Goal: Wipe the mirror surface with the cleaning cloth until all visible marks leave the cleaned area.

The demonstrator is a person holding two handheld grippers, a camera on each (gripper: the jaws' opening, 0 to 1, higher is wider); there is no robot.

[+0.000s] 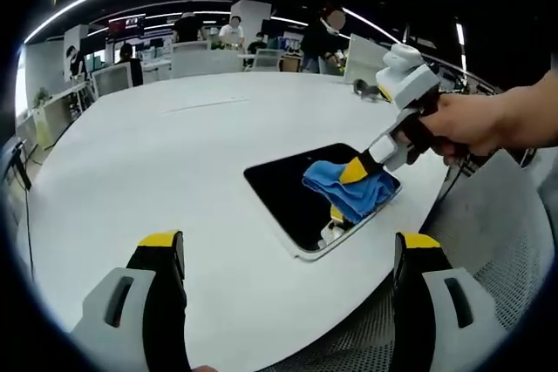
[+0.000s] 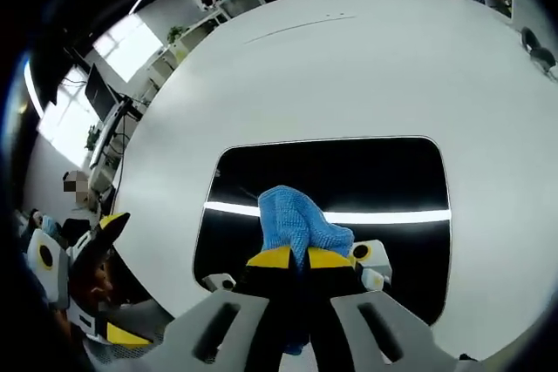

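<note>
In the left gripper view, the left tongs point(image 1: 288, 259) rise from the near edge with their two yellow-tipped arms spread wide apart and nothing between them. Beyond them, to the right on the white round surface point(image 1: 174, 154), lies the mirror point(image 1: 288, 189), a dark rounded rectangle with a pale rim, close to the surface's near-right edge. The blue cleaning cloth point(image 1: 349, 189) sits bunched on the right part of the mirror. The right tongs point(image 1: 353, 172) come in from the right, held by a person's hand point(image 1: 471, 124), and their yellow tips are clamped on the top of the cloth, pressing it onto the glass. The cloth is well ahead of the left tongs and apart from them. At the far side, desks and seated people point(image 1: 231, 32) show under long ceiling lights.

In the right gripper view, the right tongs point(image 2: 290, 258) rise from the near edge with their yellow tips drawn together on the cleaning cloth point(image 2: 292, 219), which bulges out just beyond the tips as a crumpled blue wad with a knobbly weave. The cloth rests on the near middle of the mirror point(image 2: 392, 176), whose dark glass reflects a bright strip of light running left to right and parts of the tongs. The white surface point(image 2: 349, 67) surrounds the mirror on all sides. At the near left, the left tongs point(image 2: 78, 259) show beside the surface's edge; whether they are spread or together cannot be told here.
</note>
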